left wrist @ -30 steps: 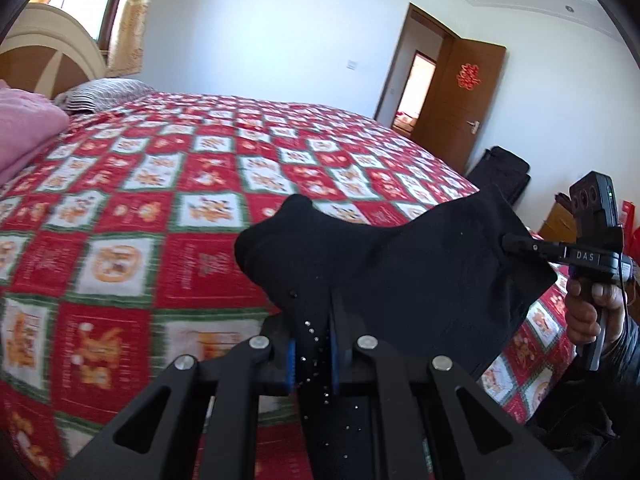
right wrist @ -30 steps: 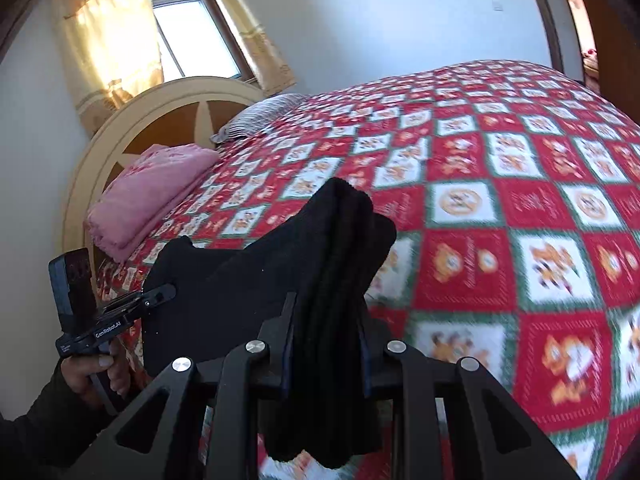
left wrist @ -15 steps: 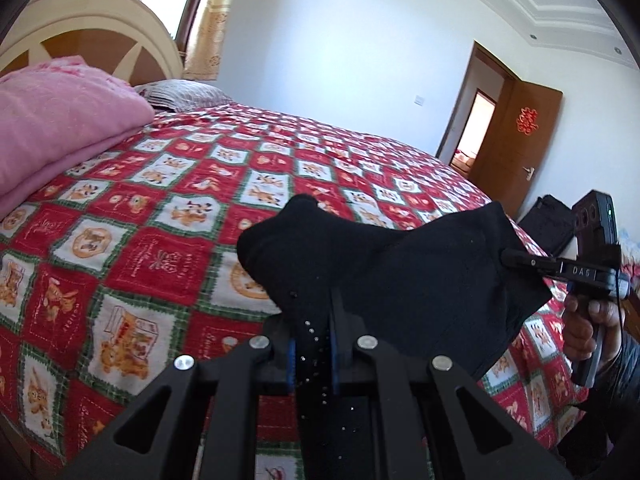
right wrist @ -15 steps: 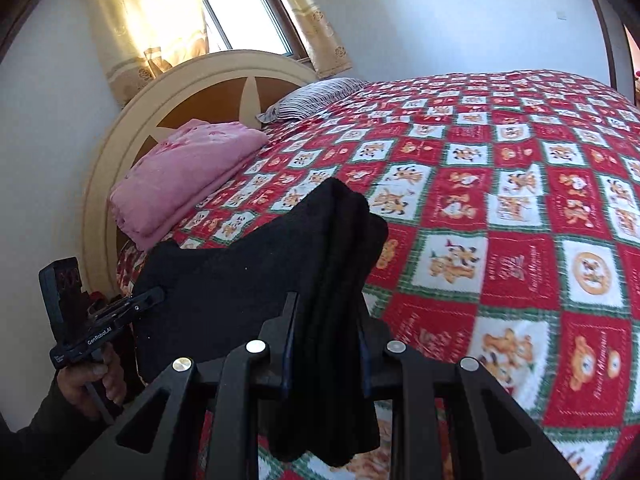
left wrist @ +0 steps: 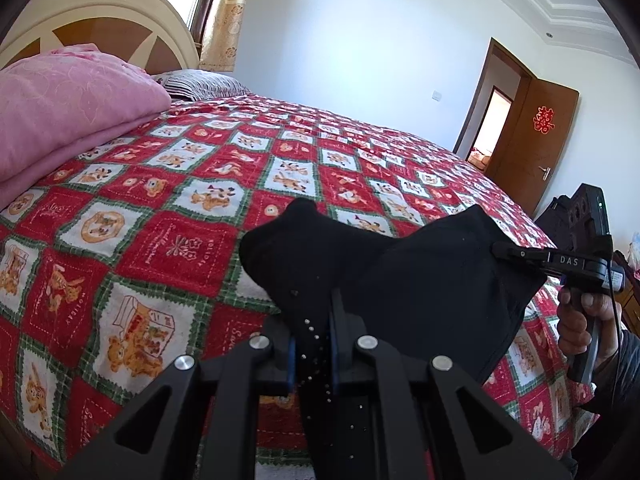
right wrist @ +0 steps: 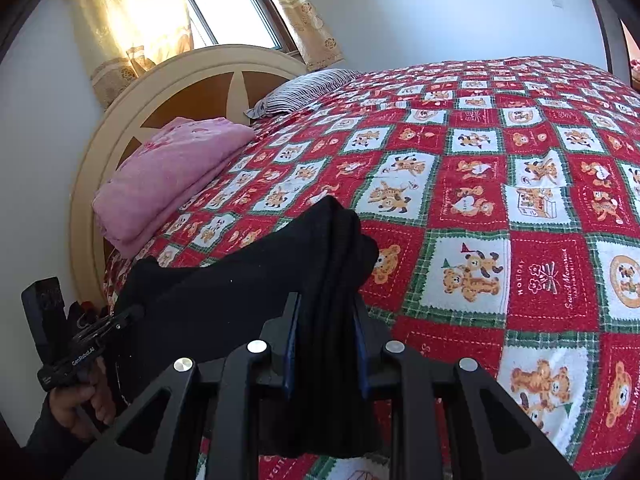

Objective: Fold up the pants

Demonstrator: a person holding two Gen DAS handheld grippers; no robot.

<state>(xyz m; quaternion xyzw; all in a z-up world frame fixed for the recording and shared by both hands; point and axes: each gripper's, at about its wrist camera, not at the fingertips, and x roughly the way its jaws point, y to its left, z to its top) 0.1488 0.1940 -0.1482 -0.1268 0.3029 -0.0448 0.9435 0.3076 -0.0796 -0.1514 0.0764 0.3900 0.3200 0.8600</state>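
Observation:
The black pants [left wrist: 400,280] hang stretched between my two grippers above the near edge of the bed. My left gripper [left wrist: 312,344] is shut on one end of the pants, a fold bunched between its fingers. My right gripper [right wrist: 325,340] is shut on the other end, a thick bundle of the pants [right wrist: 256,288] between its fingers. In the left wrist view the right gripper [left wrist: 504,250] comes in from the right, held by a hand. In the right wrist view the left gripper [right wrist: 128,316] shows at lower left.
The bed carries a red, white and green bear-patterned cover [left wrist: 180,208]. A folded pink blanket [right wrist: 168,176] and a striped pillow [right wrist: 304,88] lie by the cream headboard [right wrist: 208,72]. A brown door [left wrist: 536,136] stands open at the far right wall.
Both grippers, still holding the pants, have swung toward the head of the bed. The pink blanket and headboard now sit closer and larger in both views.

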